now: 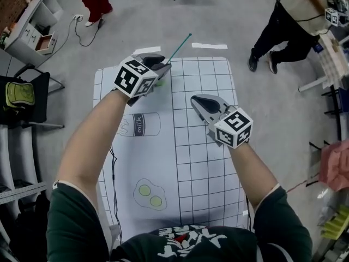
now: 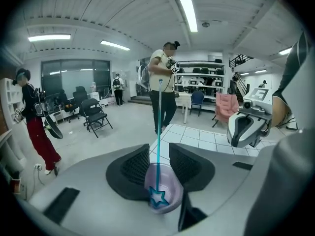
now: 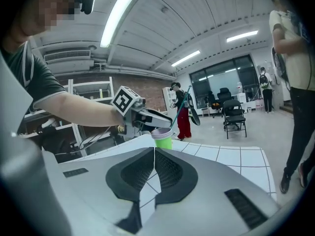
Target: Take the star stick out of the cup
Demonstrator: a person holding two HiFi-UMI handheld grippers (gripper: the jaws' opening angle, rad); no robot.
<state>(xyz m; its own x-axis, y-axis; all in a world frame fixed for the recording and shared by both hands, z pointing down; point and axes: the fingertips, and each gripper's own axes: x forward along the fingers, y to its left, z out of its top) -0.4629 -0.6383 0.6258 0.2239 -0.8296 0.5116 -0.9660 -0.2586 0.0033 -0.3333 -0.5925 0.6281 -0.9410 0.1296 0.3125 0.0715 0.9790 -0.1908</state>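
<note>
Left gripper [image 2: 159, 150] jaws spread over the cup [image 2: 173, 188]; my right gripper [image 3: 154, 150] jaws pressed together, empty; star stick [image 2: 159, 132] looks light, thin, slippery; pinch shaft just above cup.

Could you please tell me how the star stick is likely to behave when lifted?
The star stick looks thin and long, so probably light and bendy. It leans loosely in the small cup, so it may swing, and dragging it sideways could tip the cup.
</note>
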